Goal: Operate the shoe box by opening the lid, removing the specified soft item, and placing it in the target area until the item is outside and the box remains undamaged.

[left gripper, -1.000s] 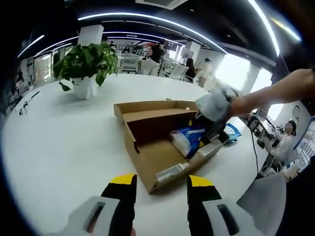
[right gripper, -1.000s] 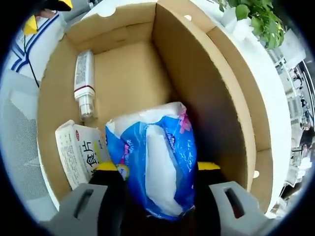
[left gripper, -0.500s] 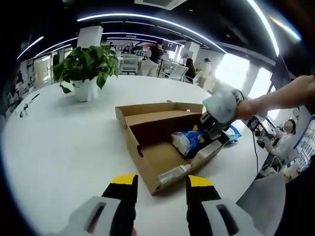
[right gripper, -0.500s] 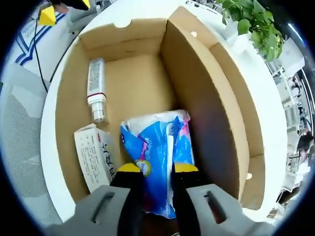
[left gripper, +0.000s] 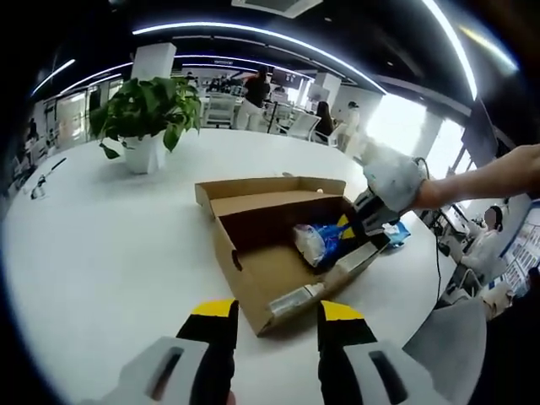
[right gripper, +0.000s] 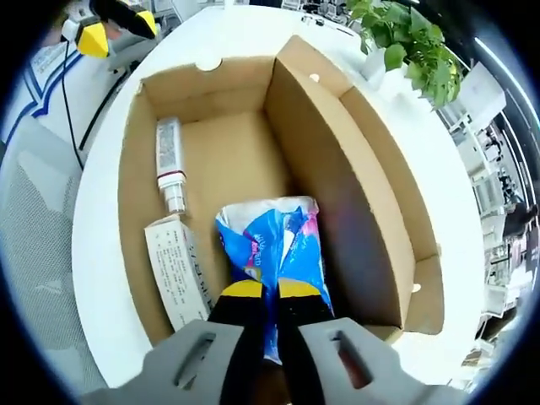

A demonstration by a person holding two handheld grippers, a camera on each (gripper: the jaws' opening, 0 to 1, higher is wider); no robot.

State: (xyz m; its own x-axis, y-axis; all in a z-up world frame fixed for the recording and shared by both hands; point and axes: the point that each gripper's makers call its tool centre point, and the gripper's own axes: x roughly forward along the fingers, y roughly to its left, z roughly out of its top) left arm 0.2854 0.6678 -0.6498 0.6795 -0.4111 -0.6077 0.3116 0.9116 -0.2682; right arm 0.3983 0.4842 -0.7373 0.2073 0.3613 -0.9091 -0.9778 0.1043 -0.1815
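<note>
Right tool [right gripper: 264, 291] pinches the blue soft pack [right gripper: 277, 253] inside the open shoe box [right gripper: 371, 194] on the white tabletop [left gripper: 93, 245]. Left tool [left gripper: 274, 314] hovers near the box's near end, jaws spread, gripping nothing.

The left gripper view is looking from low over the white table [left gripper: 101, 253], facing forward across it toward the open shoe box [left gripper: 253, 278] lying a little way ahead, with a potted plant [left gripper: 148, 110] beyond it. The right gripper view is looking steeply down into the same shoe box [right gripper: 211, 160] from close above, with the plant [right gripper: 405, 51] sitting at its upper edge. Both views are sharing the box, its contents, the plant and the table, and the left gripper [right gripper: 114, 21] is showing at the top left of the right gripper view.
</note>
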